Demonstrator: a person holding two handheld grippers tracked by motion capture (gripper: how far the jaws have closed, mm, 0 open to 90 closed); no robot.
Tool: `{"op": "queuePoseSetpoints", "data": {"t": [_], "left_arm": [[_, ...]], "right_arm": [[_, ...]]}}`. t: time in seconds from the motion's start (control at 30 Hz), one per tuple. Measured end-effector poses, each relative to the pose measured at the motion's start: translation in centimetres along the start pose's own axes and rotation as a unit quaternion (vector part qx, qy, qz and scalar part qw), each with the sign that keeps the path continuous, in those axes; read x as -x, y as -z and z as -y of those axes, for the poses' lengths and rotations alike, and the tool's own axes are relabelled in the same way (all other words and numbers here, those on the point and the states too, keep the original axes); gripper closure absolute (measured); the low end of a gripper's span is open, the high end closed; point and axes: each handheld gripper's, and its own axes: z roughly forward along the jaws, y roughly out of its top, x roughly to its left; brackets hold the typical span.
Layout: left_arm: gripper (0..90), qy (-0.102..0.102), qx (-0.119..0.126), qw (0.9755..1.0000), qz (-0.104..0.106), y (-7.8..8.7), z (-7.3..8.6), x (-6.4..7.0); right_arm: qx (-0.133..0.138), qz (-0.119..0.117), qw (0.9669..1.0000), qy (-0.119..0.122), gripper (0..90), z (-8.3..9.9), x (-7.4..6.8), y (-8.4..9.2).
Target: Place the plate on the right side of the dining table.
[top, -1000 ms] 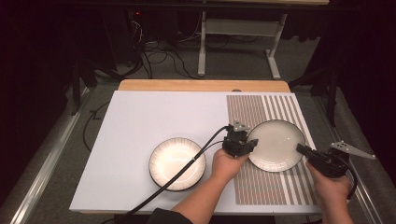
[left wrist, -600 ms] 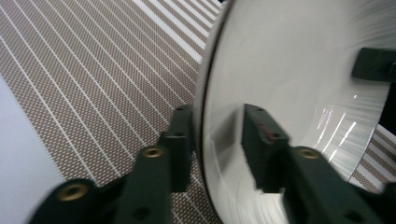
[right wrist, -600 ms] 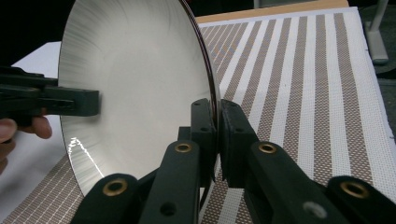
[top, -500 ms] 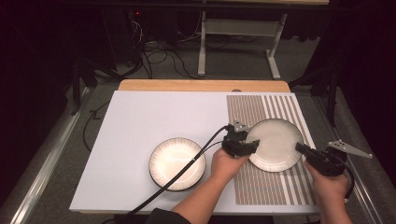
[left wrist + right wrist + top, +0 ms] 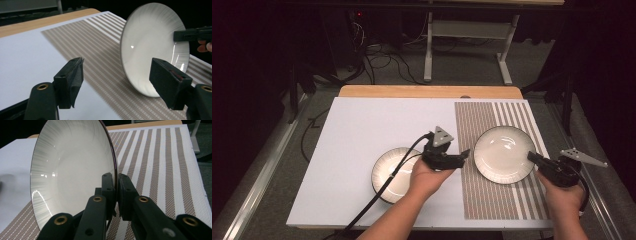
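A white ribbed plate (image 5: 504, 154) is tipped up on its edge over the striped mat (image 5: 492, 120). My right gripper (image 5: 532, 156) is shut on its right rim, and the right gripper view shows the rim pinched between the jaws of that gripper (image 5: 116, 182), with the plate (image 5: 72, 165) standing steeply. My left gripper (image 5: 464, 154) hovers just left of the plate, jaws wide open and empty. In the left gripper view the plate (image 5: 150, 42) stands beyond my open left gripper (image 5: 117, 72), apart from it. A second plate (image 5: 392, 172) lies flat under my left hand.
The striped mat covers the right part of a white sheet (image 5: 377, 125) on a wooden table (image 5: 427, 91). A black cable (image 5: 382, 192) trails from the left gripper over the flat plate. Table legs and cables stand on the floor beyond.
The right gripper has tipped the plate up and shifted it slightly left. My left gripper, at the plate's left rim before, now sits a little apart from it.
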Motion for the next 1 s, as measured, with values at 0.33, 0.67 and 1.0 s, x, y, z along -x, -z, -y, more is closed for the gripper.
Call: {"op": "queuePoseSetpoints", "data": {"t": [0.33,0.67,1.0], "left_arm": [[24.8,0.009,0.024,0.9989,-0.039,8.6,3.0,-5.8],[21.9,0.020,0.052,0.9948,-0.086,16.2,6.8,-9.6],[17.2,0.038,0.078,0.9895,-0.116,19.4,9.5,-12.5]], "right_arm": [[-0.008,0.010,0.9999,-0.002,86.3,0.0,0.1,-0.2],[-0.018,0.022,0.9996,-0.002,85.5,-0.1,0.1,-0.6],[-0.031,0.035,0.9988,-0.012,84.0,0.1,0.4,-1.1]]}}
